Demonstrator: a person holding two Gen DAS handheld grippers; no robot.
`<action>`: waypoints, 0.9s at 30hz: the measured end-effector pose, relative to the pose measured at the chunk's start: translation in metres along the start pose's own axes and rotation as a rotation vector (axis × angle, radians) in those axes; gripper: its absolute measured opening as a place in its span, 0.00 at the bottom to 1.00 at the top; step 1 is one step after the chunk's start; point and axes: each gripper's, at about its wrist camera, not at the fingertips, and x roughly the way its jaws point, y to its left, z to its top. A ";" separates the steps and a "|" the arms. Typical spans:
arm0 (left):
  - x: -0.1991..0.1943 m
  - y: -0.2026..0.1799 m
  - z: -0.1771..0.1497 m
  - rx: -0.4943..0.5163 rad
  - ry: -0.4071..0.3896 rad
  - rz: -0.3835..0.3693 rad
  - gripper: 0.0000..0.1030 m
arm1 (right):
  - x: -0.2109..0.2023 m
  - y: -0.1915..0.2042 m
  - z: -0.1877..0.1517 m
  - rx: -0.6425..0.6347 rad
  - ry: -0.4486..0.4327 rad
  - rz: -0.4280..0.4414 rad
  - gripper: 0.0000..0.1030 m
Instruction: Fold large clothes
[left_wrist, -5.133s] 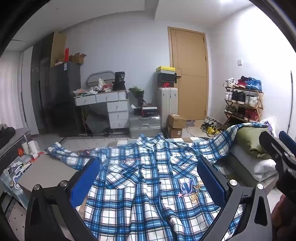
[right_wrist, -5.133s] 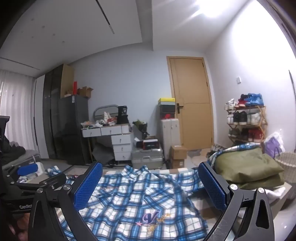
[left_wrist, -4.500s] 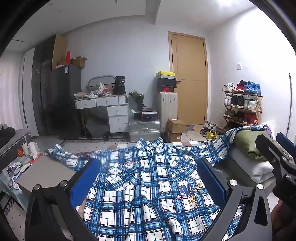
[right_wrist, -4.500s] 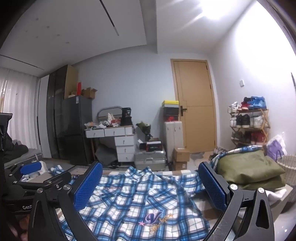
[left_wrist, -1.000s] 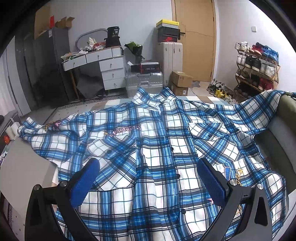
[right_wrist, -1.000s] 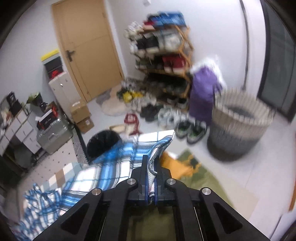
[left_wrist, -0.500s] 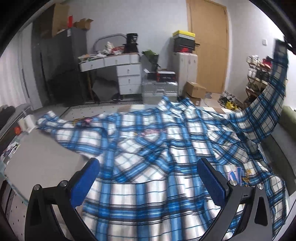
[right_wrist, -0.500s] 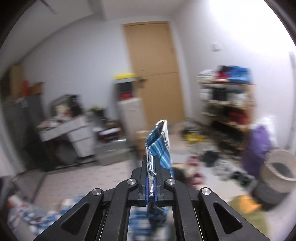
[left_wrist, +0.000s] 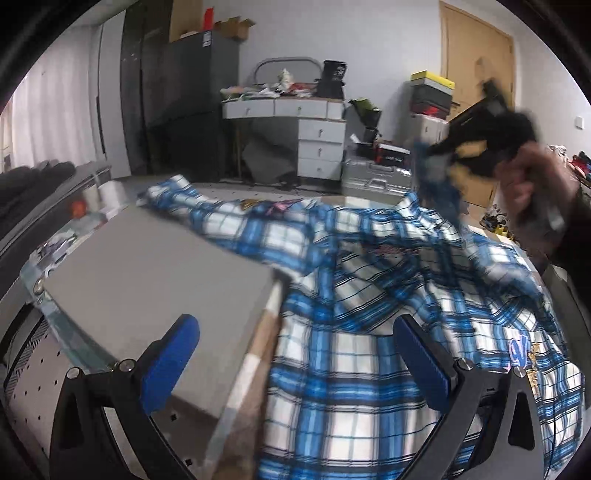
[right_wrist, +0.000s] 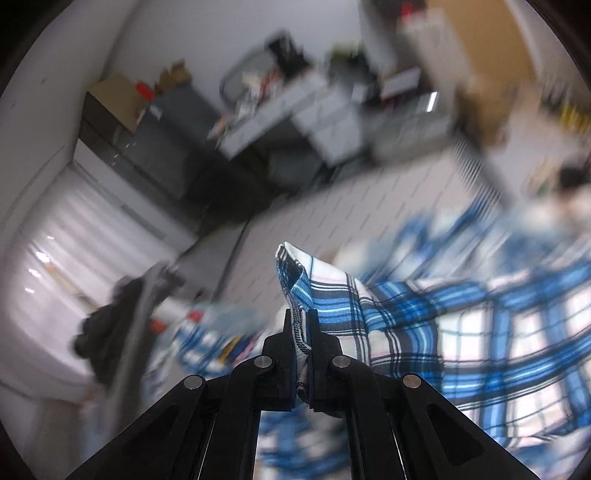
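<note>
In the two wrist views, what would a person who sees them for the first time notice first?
The big blue-and-white plaid shirt dominates, spread over the grey table in the left wrist view. The right gripper is shut on the shirt's sleeve cuff, lifted above the body of the shirt. The left gripper, with blue pads, hovers open, low over the shirt's hem.

— Any lettering you can read?
— Only a purple "V" embroidered on the plaid shirt (left_wrist: 369, 280), near right. The pink chest lettering is too blurred.
</note>
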 end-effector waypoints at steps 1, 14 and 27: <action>0.002 0.003 -0.001 -0.007 0.009 0.009 0.99 | 0.031 -0.001 -0.014 0.028 0.048 0.020 0.04; 0.008 0.016 -0.007 -0.019 0.036 -0.021 0.99 | 0.035 -0.034 -0.059 -0.089 0.223 0.066 0.71; 0.008 -0.014 0.010 0.073 0.048 -0.017 0.99 | -0.088 -0.247 -0.055 -0.061 0.190 -0.543 0.57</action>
